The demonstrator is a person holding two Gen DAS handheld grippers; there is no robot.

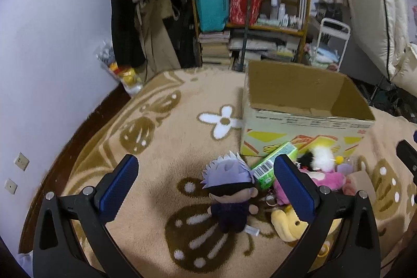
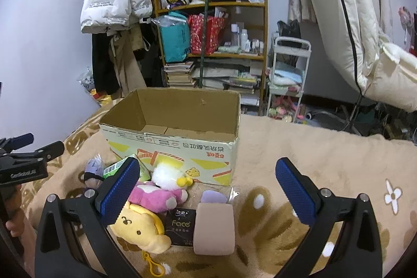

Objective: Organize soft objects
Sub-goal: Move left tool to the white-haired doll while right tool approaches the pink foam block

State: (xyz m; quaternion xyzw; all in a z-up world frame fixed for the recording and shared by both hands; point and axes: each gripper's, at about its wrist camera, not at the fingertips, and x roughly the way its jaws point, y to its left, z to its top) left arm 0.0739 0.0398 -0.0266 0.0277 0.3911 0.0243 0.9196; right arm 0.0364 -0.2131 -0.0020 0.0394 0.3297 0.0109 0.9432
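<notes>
Left gripper (image 1: 206, 181) with black arms and blue ribbed pads was spread wide, gripping nothing, hovering over the beige-and-brown patterned fleece blanket (image 1: 161, 137). Between its fingers lay a small plush doll with spiky pale-lilac hair, black blindfold and dark outfit (image 1: 230, 196), on its back on the blanket, not touching either pad. Just right of the doll's head sat a green rectangular tissue pack with a barcode (image 1: 273, 164), leaning toward the open brown cardboard box with yellow and orange print (image 1: 307, 121). Right gripper (image 2: 208, 190), same build, was also fully released and held nothing. Under it, on the blanket (image 2: 325, 147), the soft items clustered in front of the box (image 2: 182, 145): yellow dog-face plush with a yellow clip (image 2: 139, 228) nearest, partly under the left finger; pink plush with a white fluffy head and yellow bow (image 2: 159, 192) behind it, touching it; black "Face" tissue packet (image 2: 181, 224) flat beside the yellow plush; plain beige rounded cushion block (image 2: 214, 228) touching the packet's right edge; small lilac soft pad in clear wrapping (image 2: 213, 197) just behind the block. Lilac-haired doll (image 2: 92, 172) and green pack (image 2: 114, 168) were at the left of the pile. Box interior showed only bare cardboard where visible. Left gripper (image 2: 34, 147) appeared at the right wrist view's left edge, held by a hand (image 2: 13, 215).
</notes>
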